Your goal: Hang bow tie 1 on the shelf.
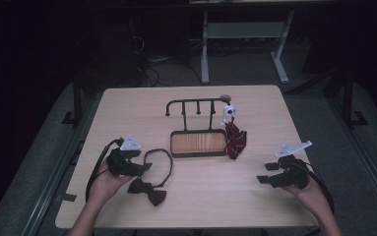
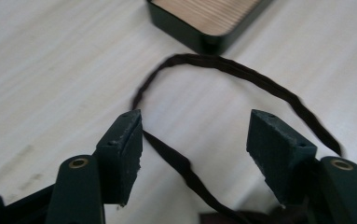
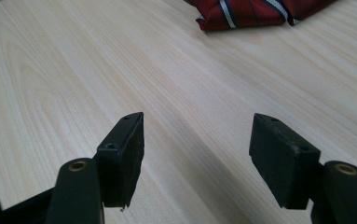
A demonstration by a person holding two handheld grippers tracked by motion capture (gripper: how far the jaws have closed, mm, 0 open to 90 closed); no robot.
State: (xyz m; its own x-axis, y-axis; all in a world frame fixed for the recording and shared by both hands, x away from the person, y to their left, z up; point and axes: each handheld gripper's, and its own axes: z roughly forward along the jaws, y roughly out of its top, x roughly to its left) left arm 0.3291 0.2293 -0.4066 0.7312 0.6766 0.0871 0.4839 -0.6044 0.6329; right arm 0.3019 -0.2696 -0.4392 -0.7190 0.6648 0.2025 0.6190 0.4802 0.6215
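1. The left gripper (image 1: 144, 167) sits at the table's (image 1: 255, 196) near left, jaws apart and gripping nothing.
2. The black bow tie (image 1: 147, 191) lies on the table just beside it. In the left gripper view its thin strap (image 2: 223, 67) loops ahead of the pads, and one run of strap passes between the jaws without either pad pressing it.
3. The right gripper (image 1: 265, 173) rests at the near right, jaws wide and empty, over bare wood.
4. A red striped tie (image 1: 235, 140) lies beside the small stand's tray (image 1: 198, 142).
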